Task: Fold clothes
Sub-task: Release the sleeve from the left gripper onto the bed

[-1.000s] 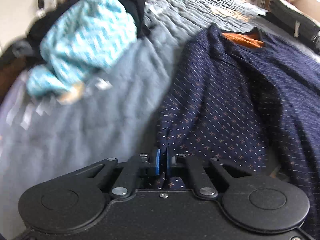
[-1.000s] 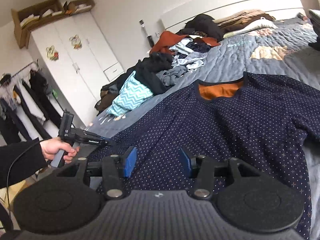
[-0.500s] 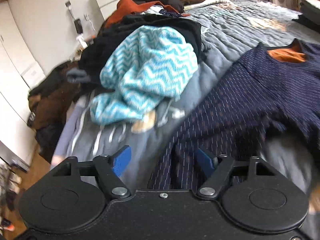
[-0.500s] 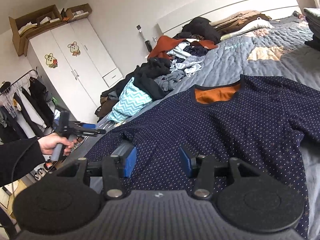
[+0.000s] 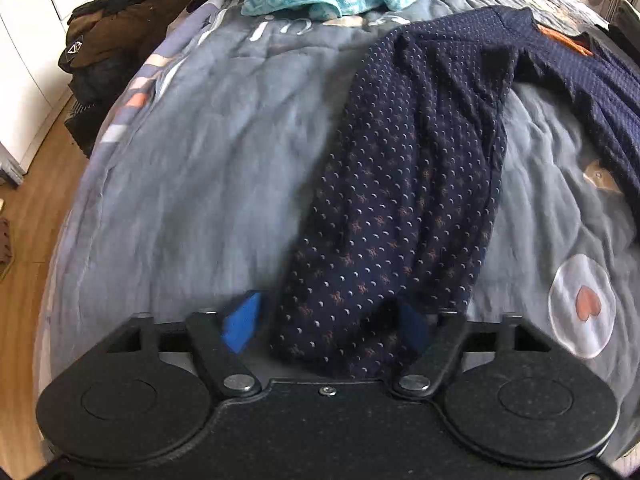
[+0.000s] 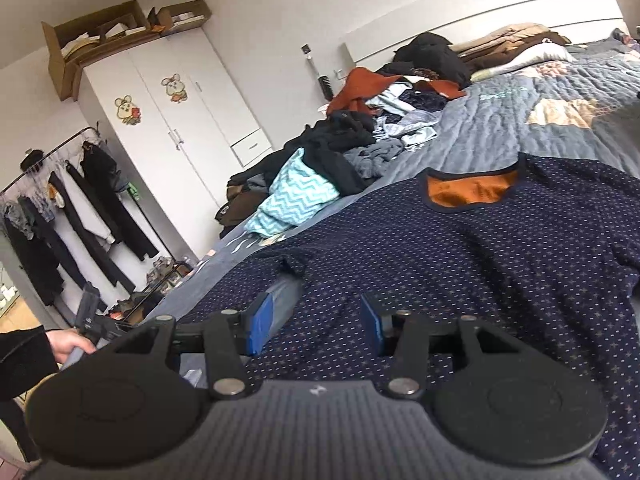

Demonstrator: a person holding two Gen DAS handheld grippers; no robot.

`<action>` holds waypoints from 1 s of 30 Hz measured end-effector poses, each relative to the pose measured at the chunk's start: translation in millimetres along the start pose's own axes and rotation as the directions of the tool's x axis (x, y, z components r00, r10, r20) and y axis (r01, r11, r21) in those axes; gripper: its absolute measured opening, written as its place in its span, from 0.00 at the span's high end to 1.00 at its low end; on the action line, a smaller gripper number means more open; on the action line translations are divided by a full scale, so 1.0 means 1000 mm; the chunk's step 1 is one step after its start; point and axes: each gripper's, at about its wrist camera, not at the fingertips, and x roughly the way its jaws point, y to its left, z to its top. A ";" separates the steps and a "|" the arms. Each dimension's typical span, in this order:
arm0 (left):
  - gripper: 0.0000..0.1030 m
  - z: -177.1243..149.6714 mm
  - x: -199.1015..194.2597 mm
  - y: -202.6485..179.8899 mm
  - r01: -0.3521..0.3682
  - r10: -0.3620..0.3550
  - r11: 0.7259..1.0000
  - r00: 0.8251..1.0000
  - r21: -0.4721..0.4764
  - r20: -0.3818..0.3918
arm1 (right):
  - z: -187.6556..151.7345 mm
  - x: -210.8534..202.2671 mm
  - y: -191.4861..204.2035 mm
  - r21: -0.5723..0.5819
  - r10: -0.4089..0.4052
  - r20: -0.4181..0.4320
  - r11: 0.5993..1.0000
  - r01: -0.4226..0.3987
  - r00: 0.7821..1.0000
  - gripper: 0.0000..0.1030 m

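Folding barely begun: navy dotted shirt (image 6: 460, 264) spread flat on grey bedspread (image 5: 192, 152), sleeve (image 5: 404, 200) lying between wide-open pads of left gripper (image 5: 328, 320), right gripper (image 6: 316, 322) also wide, empty, over hem; all folds left.

- Our right gripper (image 6: 316, 326) hangs with blue pads apart over the navy dotted shirt (image 6: 460, 264).
- At ten o'clock, a clothes pile (image 6: 360, 136) lines the bed (image 6: 560, 92).
- At eight o'clock, our left hand (image 6: 70, 344).
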 end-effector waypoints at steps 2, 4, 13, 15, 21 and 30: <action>0.86 0.001 -0.005 0.004 0.036 -0.036 0.999 0.999 -0.026 -0.003 | -0.001 0.001 0.003 -0.005 0.000 -0.003 1.000 0.000 1.000 0.54; 0.88 0.007 -0.018 0.010 -0.030 0.030 0.999 0.999 0.028 0.017 | -0.001 0.001 0.004 -0.002 0.003 -0.006 1.000 -0.003 1.000 0.54; 0.49 0.034 -0.059 0.061 -0.354 0.353 0.935 0.935 0.027 0.029 | -0.001 0.001 0.006 -0.008 0.006 -0.013 1.000 -0.006 1.000 0.54; 0.29 0.029 -0.059 0.056 -0.374 0.373 0.925 0.928 0.072 0.021 | -0.001 0.001 0.006 -0.010 0.006 -0.013 1.000 -0.006 1.000 0.54; 0.28 0.018 -0.087 0.017 -0.272 0.267 0.962 0.957 0.027 0.114 | 0.001 -0.004 0.003 -0.011 -0.013 -0.013 1.000 0.013 1.000 0.54; 0.28 -0.004 -0.080 -0.193 0.140 -0.214 0.943 0.950 0.301 0.227 | -0.012 -0.041 -0.014 -0.059 -0.267 -0.101 0.963 0.262 0.958 0.54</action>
